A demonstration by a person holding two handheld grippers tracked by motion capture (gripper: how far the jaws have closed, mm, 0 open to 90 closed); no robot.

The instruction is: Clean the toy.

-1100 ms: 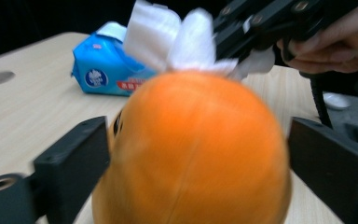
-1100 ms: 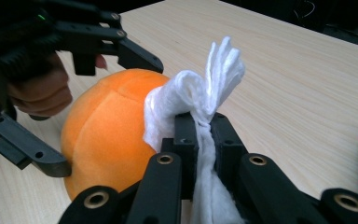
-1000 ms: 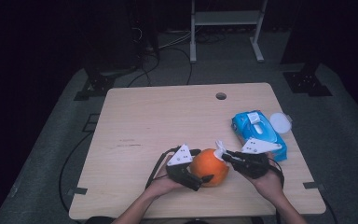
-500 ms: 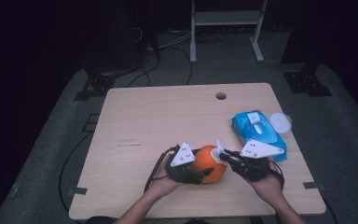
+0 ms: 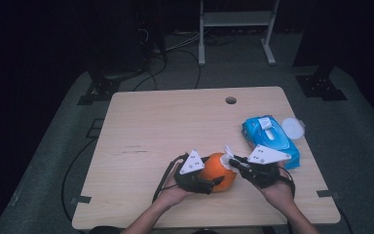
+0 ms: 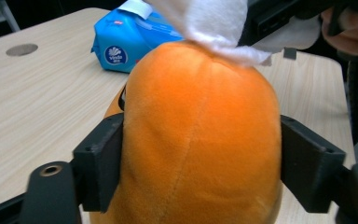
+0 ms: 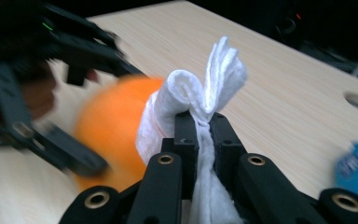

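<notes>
Lower centre of the high view: left gripper (image 5: 209, 184), jaws just reopening slightly, clamps the round orange plush toy (image 5: 217, 171); right gripper (image 5: 233, 163) pinches a white crumpled wipe (image 5: 227, 156). Hard wiping risks the soft toy squirming free.

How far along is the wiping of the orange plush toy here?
Done: a white wipe is out of the blue pack, pinched in the right gripper. In hand: the left gripper, whose jaws just reopened slightly, clamps the orange toy while the wipe touches it. Left: the remaining wiping.
</notes>
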